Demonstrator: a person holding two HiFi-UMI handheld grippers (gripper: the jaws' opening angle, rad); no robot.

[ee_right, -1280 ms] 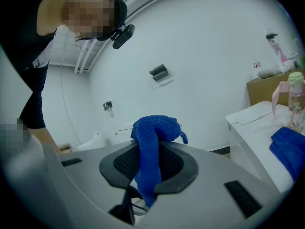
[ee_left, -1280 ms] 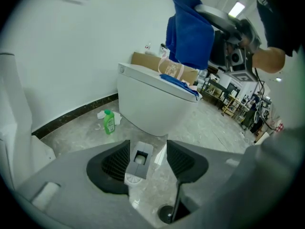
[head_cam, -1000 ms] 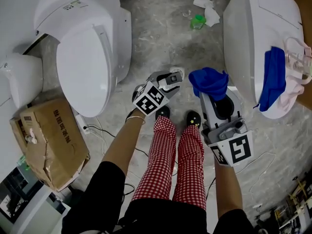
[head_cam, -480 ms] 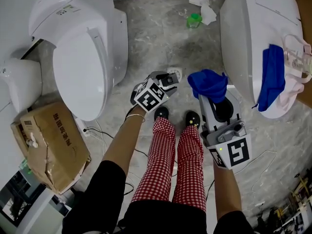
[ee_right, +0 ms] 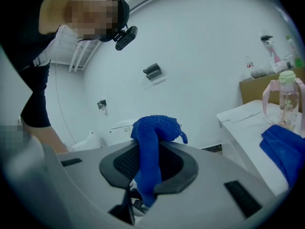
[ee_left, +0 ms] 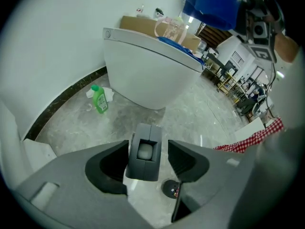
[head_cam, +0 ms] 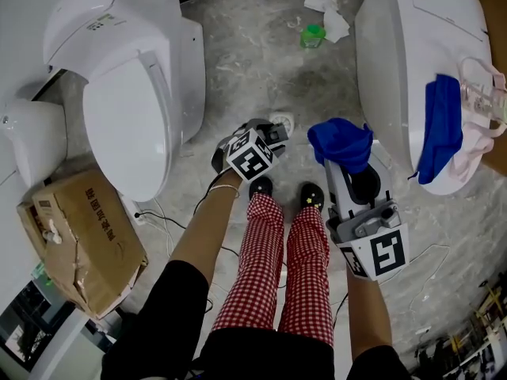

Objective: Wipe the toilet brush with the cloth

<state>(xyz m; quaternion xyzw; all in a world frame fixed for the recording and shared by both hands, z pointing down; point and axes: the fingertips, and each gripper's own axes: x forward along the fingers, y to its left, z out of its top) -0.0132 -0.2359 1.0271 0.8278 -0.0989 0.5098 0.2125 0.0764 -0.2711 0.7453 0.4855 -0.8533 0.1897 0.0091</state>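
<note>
My right gripper (head_cam: 345,158) points up from the right hand, shut on a bunched blue cloth (head_cam: 339,141). In the right gripper view the cloth (ee_right: 150,137) rises out between the jaws and hides the fingertips. My left gripper (head_cam: 272,135) is held level just left of the cloth, a short gap away. In the left gripper view its two fingers (ee_left: 144,149) are pressed together around a small pale grey rounded piece, which looks like the toilet brush (ee_left: 144,150) seen end on. The rest of the brush is hidden.
A white toilet (head_cam: 135,93) stands at the left and another (head_cam: 396,54) at the right. The right one carries a second blue cloth (head_cam: 444,125) and a pink-handled cup (head_cam: 483,93). A green bottle (head_cam: 311,34) and tissue lie on the far floor. Cardboard box (head_cam: 79,236) and cables (head_cam: 158,212) at the left.
The left gripper has drifted slightly right, closer to the cloth. The right gripper has sunk a little with the cloth still in it. Both grips are unchanged.
</note>
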